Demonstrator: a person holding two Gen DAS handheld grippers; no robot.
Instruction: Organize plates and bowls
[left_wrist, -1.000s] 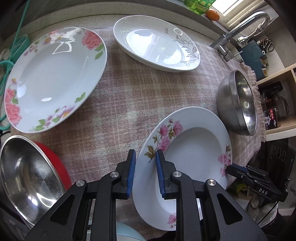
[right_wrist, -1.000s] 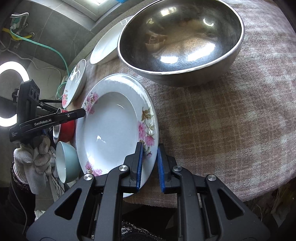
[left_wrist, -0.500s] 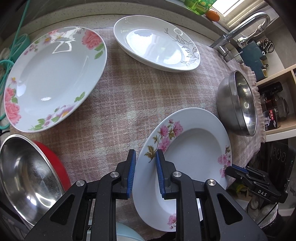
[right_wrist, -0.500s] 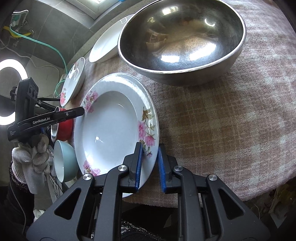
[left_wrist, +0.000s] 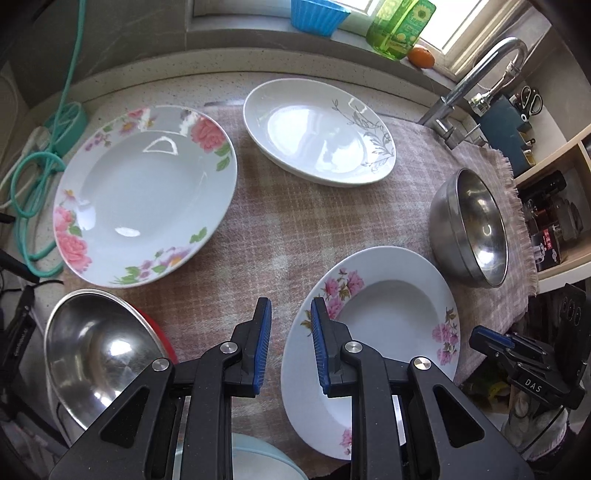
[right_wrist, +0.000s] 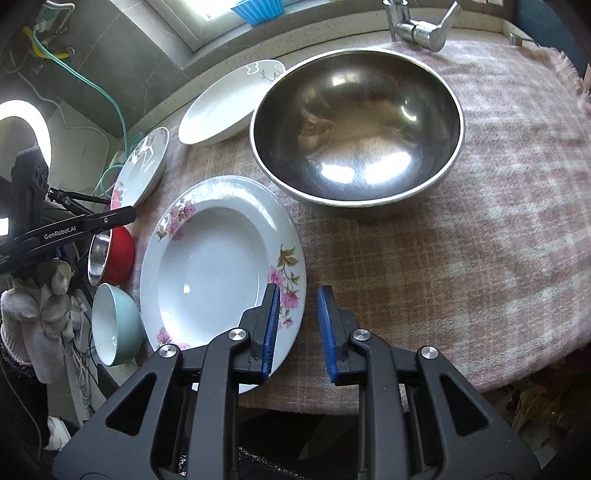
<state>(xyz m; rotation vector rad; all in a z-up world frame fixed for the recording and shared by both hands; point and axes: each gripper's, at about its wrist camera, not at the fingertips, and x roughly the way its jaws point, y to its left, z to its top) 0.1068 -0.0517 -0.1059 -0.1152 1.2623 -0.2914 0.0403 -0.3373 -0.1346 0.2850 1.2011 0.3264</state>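
Left wrist view. Your left gripper hangs above the near edge of the cloth with its blue pads a little apart and nothing between them; the pink-flowered deep plate lies flat just to the right of the right-hand pad, no longer pinched at its rim as it was a second ago. More of the window sill shows than before, so the view has lifted away from the plate. You may read this as a placement finished: the plate is set down and free. Beyond it lie the large rose-rimmed plate to the left and the white plate with a grey sprig at the back, well apart from each other. A steel bowl stands at the right end of the cloth; a second steel bowl sits nested in a red bowl at near left. Nothing is stacked yet except those two.

Right wrist view. Your right gripper is opening; its left pad overlaps the plate's rim in the picture, yet the gap itself frames only cloth, where a second ago the pads were clamped on that rim. A pale green bowl sits off the cloth at lower left.

Surface and room. The checked pink cloth covers a speckled stone counter; a tap rises at the back right, and a green hose coils at far left.
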